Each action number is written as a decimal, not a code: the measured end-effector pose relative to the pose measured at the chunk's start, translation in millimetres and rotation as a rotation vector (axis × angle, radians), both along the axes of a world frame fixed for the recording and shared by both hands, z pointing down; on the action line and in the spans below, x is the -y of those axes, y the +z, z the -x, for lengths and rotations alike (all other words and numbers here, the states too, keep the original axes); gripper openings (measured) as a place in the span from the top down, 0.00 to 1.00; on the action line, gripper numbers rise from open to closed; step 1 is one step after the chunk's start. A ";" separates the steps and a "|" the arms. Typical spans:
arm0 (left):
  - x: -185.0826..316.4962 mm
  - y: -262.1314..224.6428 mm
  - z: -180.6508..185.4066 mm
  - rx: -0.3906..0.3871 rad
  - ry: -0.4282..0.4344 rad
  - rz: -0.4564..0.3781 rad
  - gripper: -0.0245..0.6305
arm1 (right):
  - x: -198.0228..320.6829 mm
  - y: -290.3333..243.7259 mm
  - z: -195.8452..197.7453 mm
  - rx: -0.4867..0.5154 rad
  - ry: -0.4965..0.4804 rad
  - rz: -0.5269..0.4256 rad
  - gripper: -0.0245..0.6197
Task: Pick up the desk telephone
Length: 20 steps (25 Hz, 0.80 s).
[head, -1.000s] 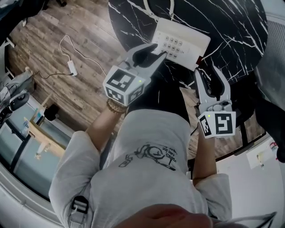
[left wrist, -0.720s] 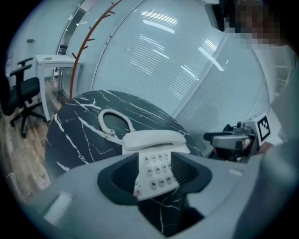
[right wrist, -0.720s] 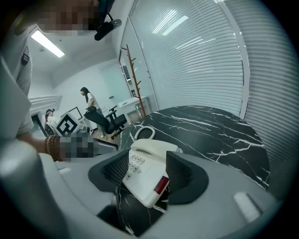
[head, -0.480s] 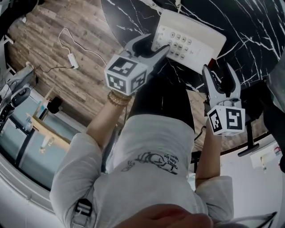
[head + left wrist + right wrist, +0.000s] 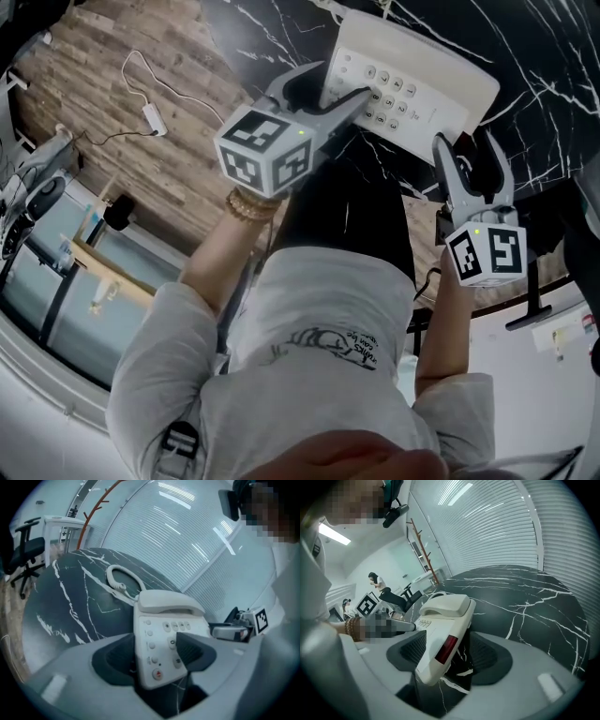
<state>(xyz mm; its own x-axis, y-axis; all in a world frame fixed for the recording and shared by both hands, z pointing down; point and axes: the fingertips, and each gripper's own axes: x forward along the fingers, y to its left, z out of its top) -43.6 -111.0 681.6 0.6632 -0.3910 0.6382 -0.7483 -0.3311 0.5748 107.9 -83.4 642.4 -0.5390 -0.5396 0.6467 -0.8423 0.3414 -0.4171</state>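
As both jaws just opened wide — left tool [image 5: 343,82] | right tool [image 5: 466,146] | each straddles a telephone [image 5: 441,64] edge, unclamped.

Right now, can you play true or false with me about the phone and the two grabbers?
1. The table under the telephone is black with white veins. True.
2. The handset is off the telephone. False: it lies in its cradle.
3. A near corner of the telephone sits between the jaws of the left gripper, another between those of the right gripper. True.
4. Both pairs of jaws are shut tight. False: they have just been opening and stand apart.
5. The floor is carpeted. False: it is wood planks.
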 end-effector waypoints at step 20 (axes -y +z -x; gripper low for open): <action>0.3 -0.1 -1.3 0.017 -0.014 -0.024 0.54 | -1.5 12.8 10.9 0.072 0.012 0.034 0.58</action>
<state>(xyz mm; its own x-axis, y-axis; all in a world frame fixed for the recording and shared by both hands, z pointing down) -42.3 -111.3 681.5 0.6465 -0.4154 0.6399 -0.7628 -0.3341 0.5537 97.0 -81.9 655.2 -0.5784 -0.5247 0.6247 -0.8136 0.3156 -0.4883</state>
